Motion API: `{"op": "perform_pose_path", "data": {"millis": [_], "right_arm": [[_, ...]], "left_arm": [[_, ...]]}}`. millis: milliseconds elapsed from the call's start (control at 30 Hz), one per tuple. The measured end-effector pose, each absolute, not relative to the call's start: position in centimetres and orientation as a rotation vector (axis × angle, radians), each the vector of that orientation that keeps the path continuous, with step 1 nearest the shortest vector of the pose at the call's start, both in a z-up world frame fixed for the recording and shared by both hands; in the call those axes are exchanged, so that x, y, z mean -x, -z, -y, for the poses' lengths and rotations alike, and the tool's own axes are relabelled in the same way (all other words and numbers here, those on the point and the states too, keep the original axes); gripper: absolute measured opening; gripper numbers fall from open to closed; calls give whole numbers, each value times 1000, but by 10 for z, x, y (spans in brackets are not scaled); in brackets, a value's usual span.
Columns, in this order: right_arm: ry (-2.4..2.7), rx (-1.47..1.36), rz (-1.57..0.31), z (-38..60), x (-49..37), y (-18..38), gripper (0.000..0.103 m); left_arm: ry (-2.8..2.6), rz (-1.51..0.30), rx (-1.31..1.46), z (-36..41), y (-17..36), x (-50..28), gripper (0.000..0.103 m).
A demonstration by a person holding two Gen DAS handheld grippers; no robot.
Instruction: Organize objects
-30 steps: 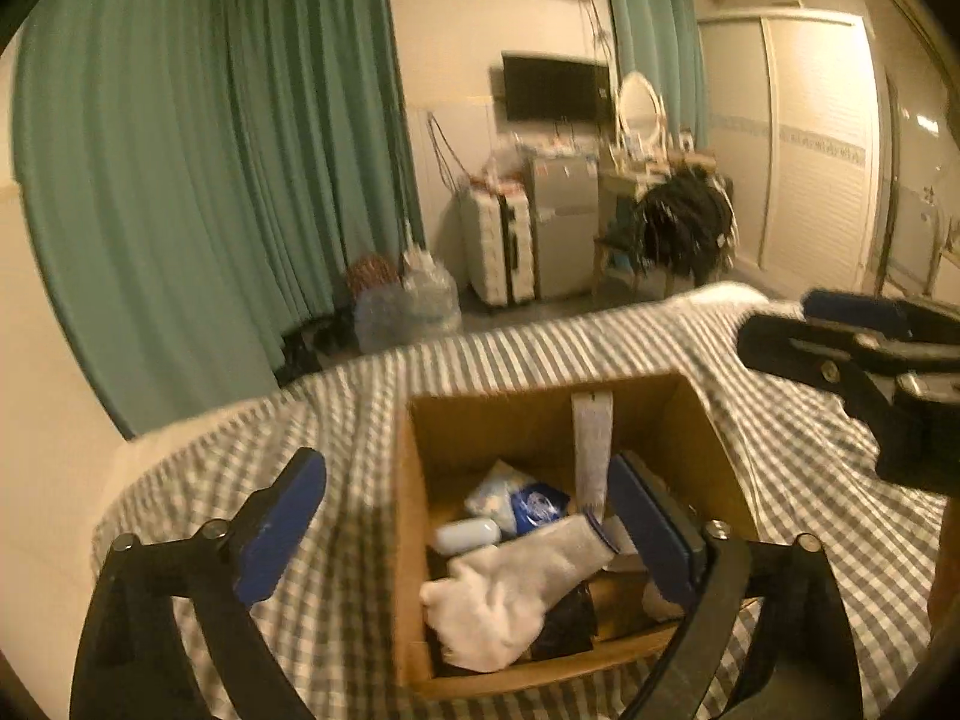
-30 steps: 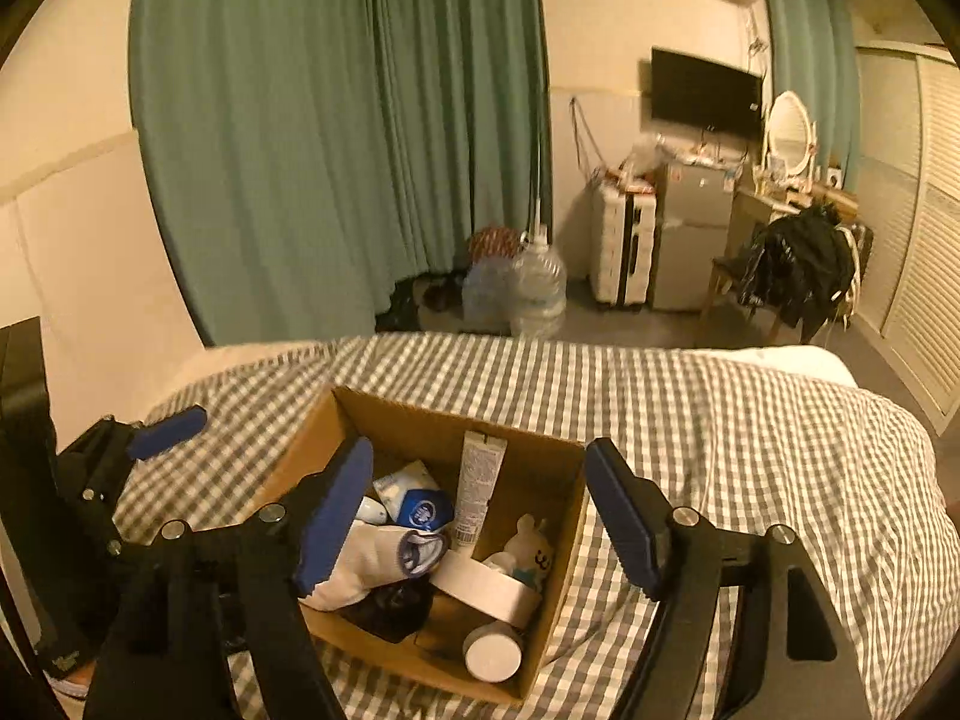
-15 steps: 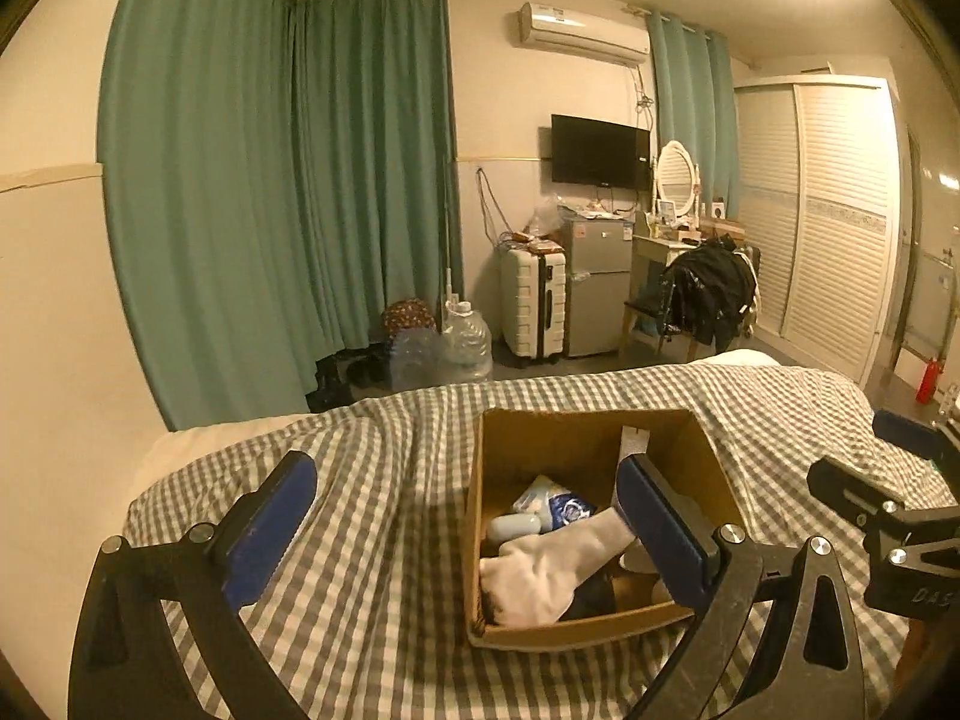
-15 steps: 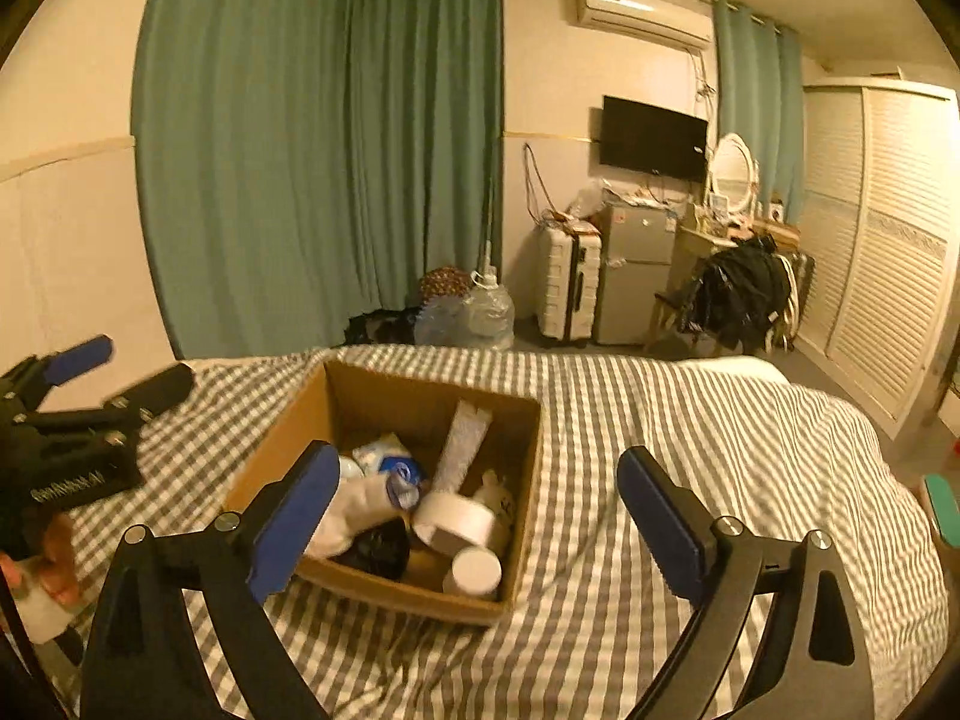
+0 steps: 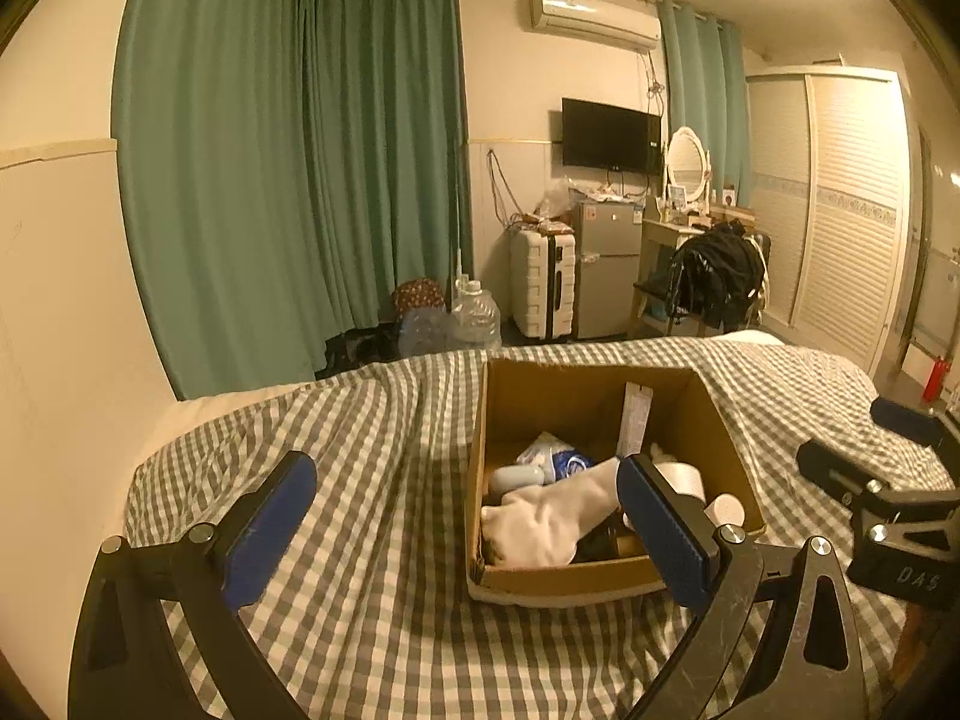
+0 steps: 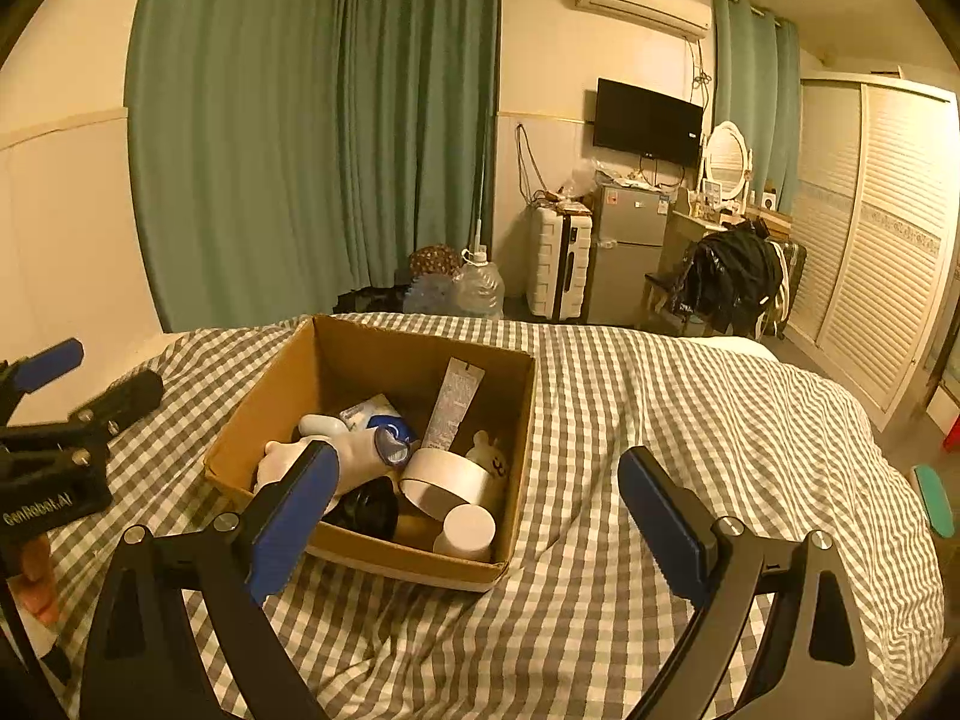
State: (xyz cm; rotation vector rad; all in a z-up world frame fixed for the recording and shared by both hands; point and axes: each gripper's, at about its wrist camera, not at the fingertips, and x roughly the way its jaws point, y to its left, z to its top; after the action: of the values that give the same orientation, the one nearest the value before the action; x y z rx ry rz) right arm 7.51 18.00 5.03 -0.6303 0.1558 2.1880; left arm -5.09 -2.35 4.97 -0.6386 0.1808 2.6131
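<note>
A cardboard box [image 6: 372,372] sits on the bed [image 6: 660,420], which has a gray & white check sheet. The box is open on top & full of small stuff.

Inside, seen from the right wrist cam: a white sock [image 6: 354,456] lies across the near left part, w/ a black thing [image 6: 366,507] just beside it on the near side. A roll of white tape [image 6: 444,480] sits near the middle. A white round jar [image 6: 468,531] is at the near right corner. A flat tube [image 6: 453,402] leans up on the far right wall. A small white bunny toy [image 6: 489,456] is by the right wall, touching the tape. A blue & white pack [image 6: 378,414] & a little white bottle [image 6: 321,425] are farther back on the left.

Left tongs [image 5: 462,516] are wide apart, nothing in them. They hang over the bed just near & left of the box; the right finger covers part of the box's near right side in that cam.

Right tongs [image 6: 480,504] are spread wide too, released, nothing held. They hang over the near right side of the box & the sheet beside it.

Far back: green curtains [image 6: 312,120], a TV [image 6: 648,120], a white suitcase [image 6: 558,261], a small fridge [image 6: 630,252].
</note>
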Motion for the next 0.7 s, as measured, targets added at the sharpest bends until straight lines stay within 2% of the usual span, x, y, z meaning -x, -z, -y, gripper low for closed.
{"op": "perform_pose_path", "data": {"millis": [700], "right_arm": [[-2172, 635, -174, -179, -73, -54, 95]], "left_arm": [[-2608, -136, 640, 34, -56, 51, 103]]}}
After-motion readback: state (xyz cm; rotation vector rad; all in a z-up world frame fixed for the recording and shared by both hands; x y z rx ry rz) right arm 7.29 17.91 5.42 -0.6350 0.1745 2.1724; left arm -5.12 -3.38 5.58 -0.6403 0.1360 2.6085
